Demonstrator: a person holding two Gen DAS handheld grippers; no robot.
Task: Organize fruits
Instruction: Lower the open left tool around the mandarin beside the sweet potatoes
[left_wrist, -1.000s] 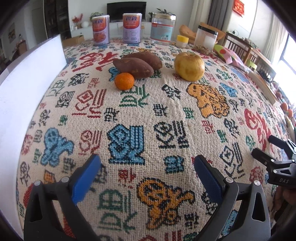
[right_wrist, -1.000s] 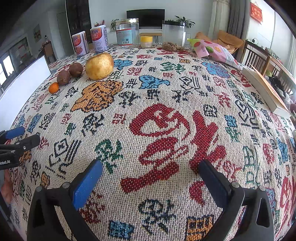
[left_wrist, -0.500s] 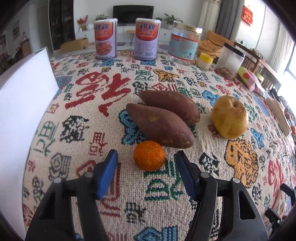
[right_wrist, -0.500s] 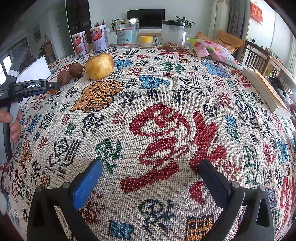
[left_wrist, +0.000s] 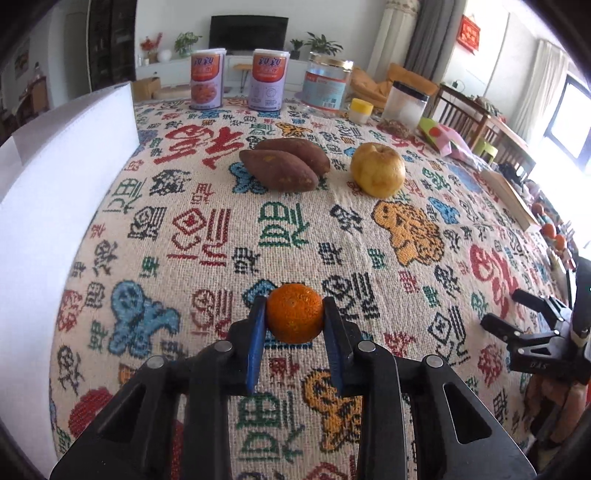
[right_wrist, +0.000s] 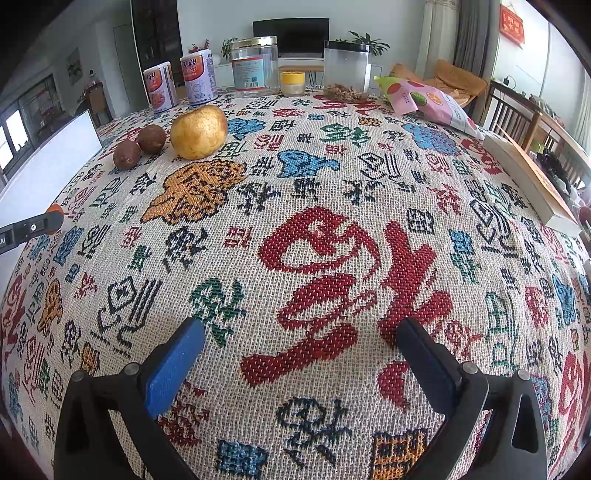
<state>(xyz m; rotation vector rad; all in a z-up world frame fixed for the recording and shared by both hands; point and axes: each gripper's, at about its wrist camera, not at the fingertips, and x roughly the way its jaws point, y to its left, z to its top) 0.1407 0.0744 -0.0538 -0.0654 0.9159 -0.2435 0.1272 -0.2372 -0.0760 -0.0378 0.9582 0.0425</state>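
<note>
My left gripper (left_wrist: 293, 317) is shut on a small orange tangerine (left_wrist: 294, 313) and holds it above the patterned tablecloth, well in front of the other produce. Two brown sweet potatoes (left_wrist: 280, 170) lie side by side further back, with a yellow pear (left_wrist: 377, 169) to their right. In the right wrist view the pear (right_wrist: 198, 132) and the sweet potatoes (right_wrist: 139, 146) sit at the far left, and the left gripper's tip with the tangerine (right_wrist: 55, 209) shows at the left edge. My right gripper (right_wrist: 295, 347) is open and empty above the cloth.
A white board (left_wrist: 55, 192) stands along the table's left side. Two cans (left_wrist: 236, 79), a glass jar (left_wrist: 327, 86), a small yellow-lidded jar (left_wrist: 361, 110), a clear container (left_wrist: 406, 103) and a snack bag (right_wrist: 428, 101) line the back. A book (right_wrist: 532, 181) lies at the right edge.
My left gripper closed on the tangerine and drew back with it, away from the sweet potatoes, toward the near side of the table. The right gripper has not moved.
</note>
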